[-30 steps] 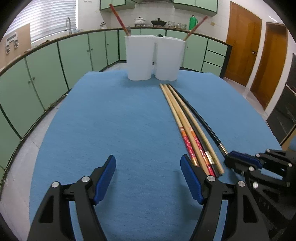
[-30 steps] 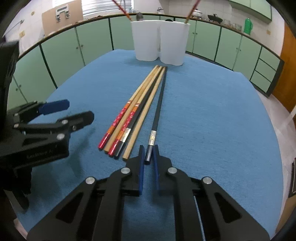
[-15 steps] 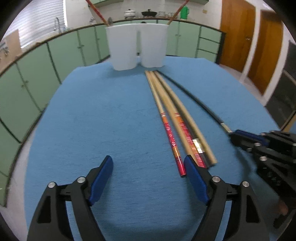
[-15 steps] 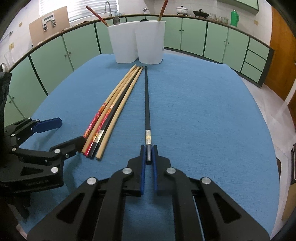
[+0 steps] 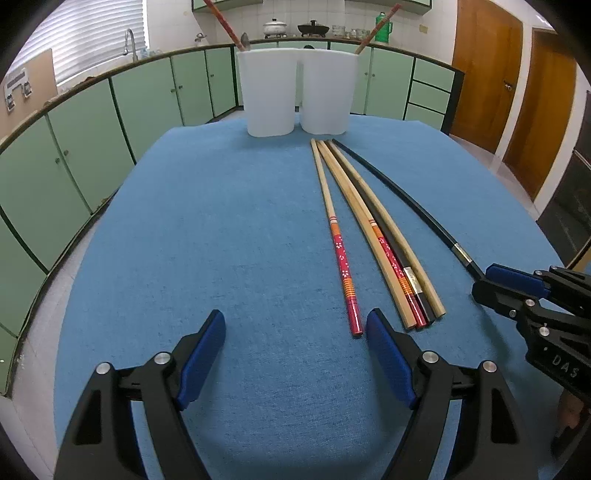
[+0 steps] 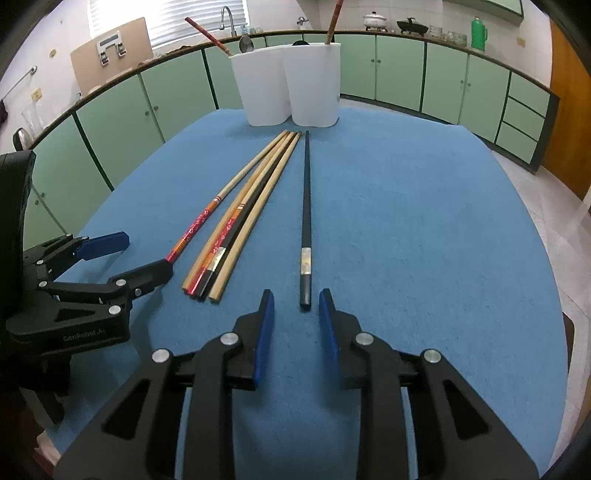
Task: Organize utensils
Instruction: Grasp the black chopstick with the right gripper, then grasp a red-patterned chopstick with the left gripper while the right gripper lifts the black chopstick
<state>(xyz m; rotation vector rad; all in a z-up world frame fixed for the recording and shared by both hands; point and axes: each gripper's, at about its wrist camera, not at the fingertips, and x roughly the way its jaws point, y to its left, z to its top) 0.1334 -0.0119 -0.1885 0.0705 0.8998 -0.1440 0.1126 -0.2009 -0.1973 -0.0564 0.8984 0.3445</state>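
Observation:
A black chopstick with a silver band lies alone on the blue cloth. Its near end sits between the tips of my right gripper, whose jaws are opening, and the pads do not touch it. Left of it lies a bundle of wooden chopsticks, with a red-ended chopstick apart on the bundle's left. My left gripper stands open and holds nothing, its right pad just beside that chopstick's red end. Two white holders stand at the far end.
The holders contain red-ended chopsticks and a spoon. The right gripper shows at the edge of the left wrist view, and the left gripper at the left of the right wrist view. Green cabinets ring the table.
The right gripper, shut on the black chopstick's end, drew it rightwards away from the bundle, then parted its jaws. The red-ended chopstick now lies apart on the bundle's left.

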